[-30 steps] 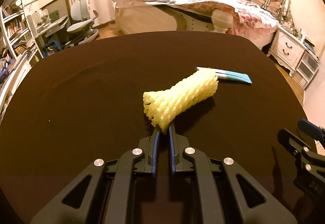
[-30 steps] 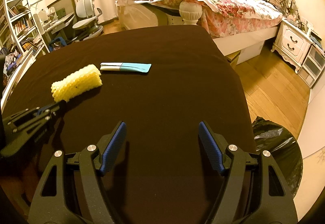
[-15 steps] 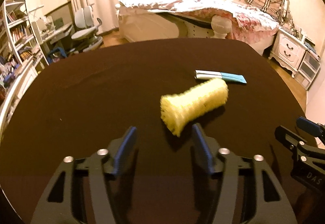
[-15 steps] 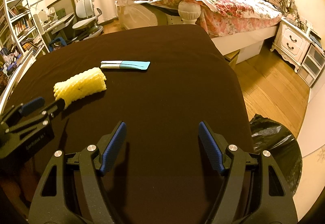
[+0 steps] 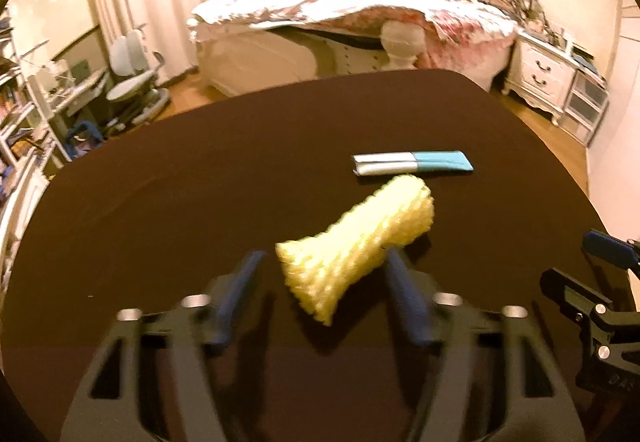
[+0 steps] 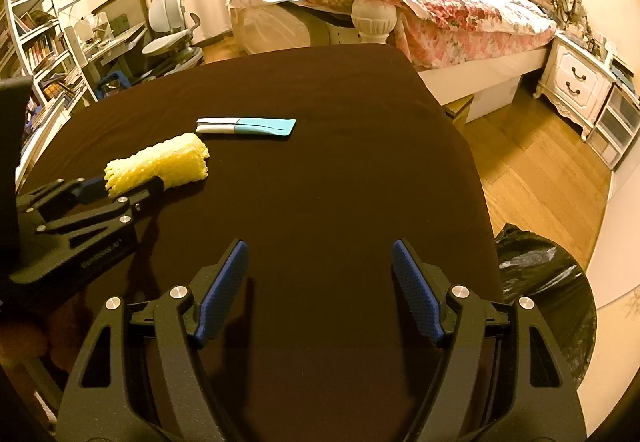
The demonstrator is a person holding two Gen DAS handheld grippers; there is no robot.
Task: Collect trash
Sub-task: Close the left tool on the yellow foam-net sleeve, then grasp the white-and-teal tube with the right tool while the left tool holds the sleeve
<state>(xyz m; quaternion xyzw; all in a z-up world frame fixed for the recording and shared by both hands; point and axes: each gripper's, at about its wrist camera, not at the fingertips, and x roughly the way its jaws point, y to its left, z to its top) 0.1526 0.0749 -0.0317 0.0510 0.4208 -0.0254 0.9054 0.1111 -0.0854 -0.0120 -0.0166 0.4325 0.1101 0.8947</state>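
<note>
A yellow foam net sleeve (image 5: 356,242) lies on the dark brown table (image 5: 160,201). My left gripper (image 5: 324,262) is open, and the sleeve's near end sits between its fingers. The sleeve also shows in the right wrist view (image 6: 160,163), with the left gripper (image 6: 120,187) around its near end. A white and blue tube (image 5: 412,163) lies just beyond the sleeve, also seen in the right wrist view (image 6: 246,126). My right gripper (image 6: 320,254) is open and empty over the table's near right part.
A black trash bag (image 6: 540,282) stands on the wooden floor off the table's right edge. A bed (image 6: 400,1) is behind the table, a white nightstand (image 6: 576,81) at the right, and shelves and a desk chair (image 6: 172,25) at the left.
My left gripper was shut on the sleeve's near end, then opened and let it go. It has since moved forward so the sleeve's end lies between its open fingers. The right gripper has not moved.
</note>
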